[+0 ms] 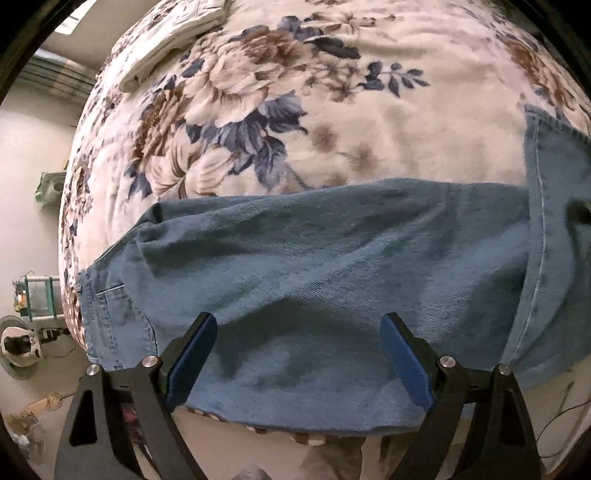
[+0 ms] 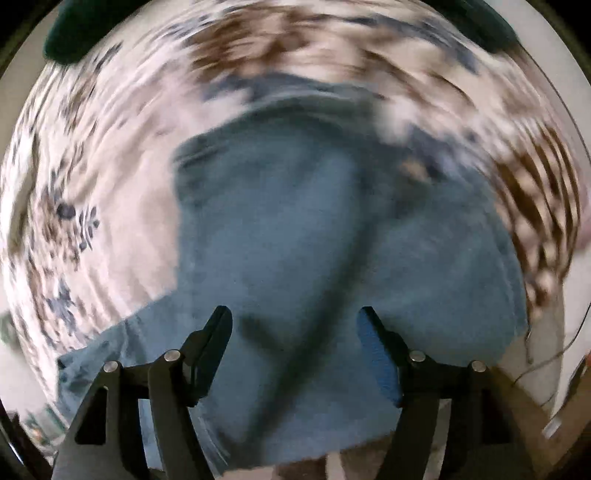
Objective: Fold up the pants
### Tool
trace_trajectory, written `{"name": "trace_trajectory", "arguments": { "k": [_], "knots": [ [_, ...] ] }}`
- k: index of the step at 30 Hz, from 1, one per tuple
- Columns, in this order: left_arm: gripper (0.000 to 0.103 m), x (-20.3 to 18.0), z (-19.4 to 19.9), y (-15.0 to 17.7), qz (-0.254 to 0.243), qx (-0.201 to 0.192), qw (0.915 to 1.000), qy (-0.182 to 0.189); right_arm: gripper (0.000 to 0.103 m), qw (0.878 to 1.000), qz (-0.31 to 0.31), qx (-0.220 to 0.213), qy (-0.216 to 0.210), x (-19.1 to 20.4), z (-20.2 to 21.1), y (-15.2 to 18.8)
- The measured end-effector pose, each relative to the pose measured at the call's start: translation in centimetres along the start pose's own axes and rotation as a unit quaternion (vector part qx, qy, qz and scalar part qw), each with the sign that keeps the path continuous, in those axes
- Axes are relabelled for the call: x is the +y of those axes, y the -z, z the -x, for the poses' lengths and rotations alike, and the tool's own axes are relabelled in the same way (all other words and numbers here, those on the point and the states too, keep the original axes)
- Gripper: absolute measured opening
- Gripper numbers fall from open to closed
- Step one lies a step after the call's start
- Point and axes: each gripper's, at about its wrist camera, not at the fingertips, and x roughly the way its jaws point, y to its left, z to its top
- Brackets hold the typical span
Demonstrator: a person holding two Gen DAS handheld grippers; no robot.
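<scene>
Blue denim pants (image 1: 332, 258) lie across the near edge of a bed with a flowered cover (image 1: 332, 110). A back pocket shows at the lower left of the left wrist view, and another stretch of denim runs up the right side. My left gripper (image 1: 299, 325) hovers above the denim, open, nothing between its blue pads. The right wrist view is blurred by motion. There the same pants (image 2: 295, 229) fill the middle, with a dark fold running down them. My right gripper (image 2: 295, 317) stands open over that fold and grips no cloth.
A folded pale cloth (image 1: 177, 33) lies at the far left of the bed. Beside the bed on the left, the floor holds clutter (image 1: 29, 325). A dark object (image 2: 74, 29) sits at the far edge of the bed. Thin cables (image 2: 554, 354) trail at the right.
</scene>
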Motion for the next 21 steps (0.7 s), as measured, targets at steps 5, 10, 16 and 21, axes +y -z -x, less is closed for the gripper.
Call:
{"name": "trace_trajectory", "arguments": {
  "k": [5,10,16,21],
  "knots": [
    [0.09,0.2,-1.0,0.0,-0.002,0.016,0.9998,0.009,0.075,0.987,0.111,0.011,0.118,6.8,-4.2,-0.7],
    [0.09,0.0,-1.3,0.4,-0.006,0.026,0.9992,0.028,0.02,0.991,0.083,-0.048,0.097,4.2,-1.7,1.0],
    [0.09,-0.3,-1.2,0.7,-0.008,0.032,0.9983,0.048,0.009,0.998,0.0,-0.021,0.065,-1.7,0.5,4.4],
    [0.09,-0.2,-1.4,0.8,-0.006,0.029,0.9985,0.045,0.027,0.999,-0.045,0.008,-0.022,-2.9,1.6,5.2]
  ]
}}
